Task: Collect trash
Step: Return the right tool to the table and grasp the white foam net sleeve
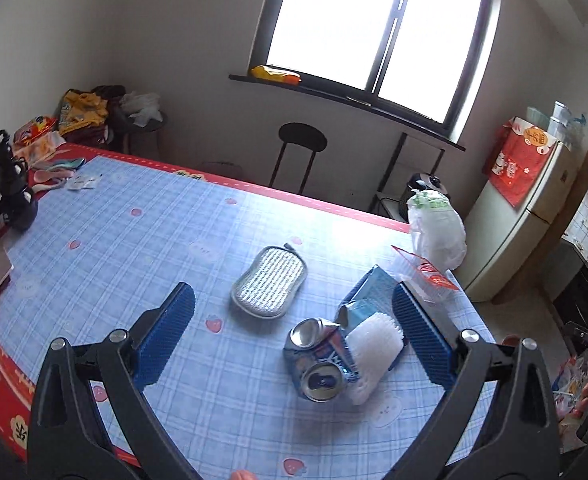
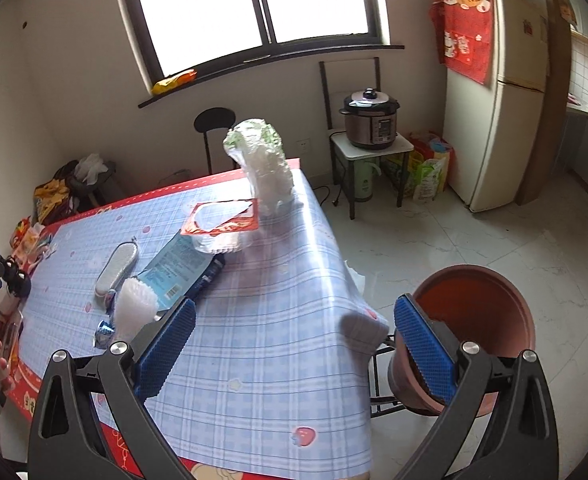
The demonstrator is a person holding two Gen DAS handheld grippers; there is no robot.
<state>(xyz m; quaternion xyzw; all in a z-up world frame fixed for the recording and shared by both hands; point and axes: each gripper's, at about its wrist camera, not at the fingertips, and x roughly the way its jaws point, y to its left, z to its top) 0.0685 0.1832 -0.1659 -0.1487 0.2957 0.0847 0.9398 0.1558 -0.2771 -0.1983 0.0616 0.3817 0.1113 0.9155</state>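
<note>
Hovering over the blue checked table, we hold the left gripper spread wide and empty, with the crushed can lying between its blue pads beside a white foam net and a blue packet. Our right gripper is likewise spread and empty, near the table's right edge, with the brown bin on the floor behind its right pad.

blue plaid tablecloth, crushed blue can, terracotta pot
</note>
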